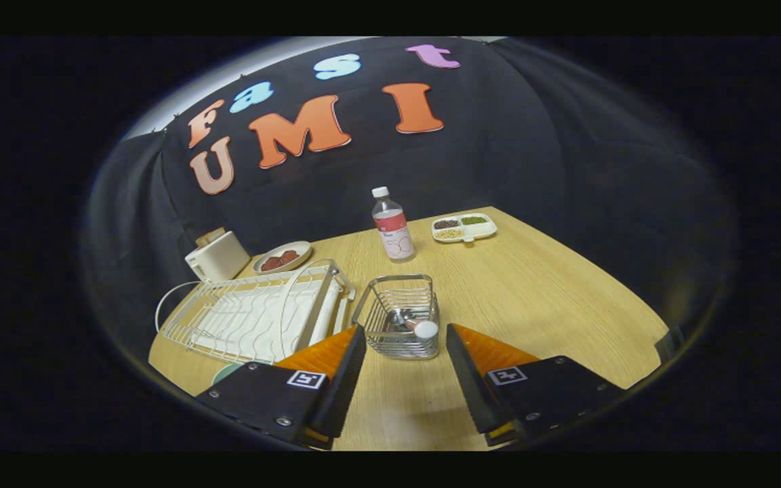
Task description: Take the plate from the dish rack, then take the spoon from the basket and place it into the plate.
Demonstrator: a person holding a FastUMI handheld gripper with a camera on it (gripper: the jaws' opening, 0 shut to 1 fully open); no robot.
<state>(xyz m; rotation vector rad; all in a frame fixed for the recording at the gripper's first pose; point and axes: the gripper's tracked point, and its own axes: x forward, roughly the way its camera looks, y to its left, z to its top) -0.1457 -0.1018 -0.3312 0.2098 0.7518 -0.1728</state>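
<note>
Setting: a wooden table (533,291) in a booth, with black cloth (533,135) hung behind and to both sides. Item, gripper (405,335): held above the near part of the table, its fingers spread wide with nothing between them but bare tabletop. Item, basket (401,313): square, of wire, standing just ahead of the fingertips and in line with the gap between them. Item, spoon (416,325): lying inside the basket, its pale handle end resting against the near right corner. Item, rack (258,312): white wire, lying left of the basket and just beside it, beyond the left finger, on a white tray. Item, plate (229,371): a pale green edge showed on the table at the rack's near side, mostly hidden behind the left finger. Item, bottle (392,226): clear, white cap, red label, upright beyond the basket. Item, divided dish (464,228): white, right of the bottle, holding dark, green and yellowish contents. Item, bowl (283,257): shallow, with reddish pieces, beyond the rack. Item, toaster (217,255): white, left of the bowl, against the cloth.
</note>
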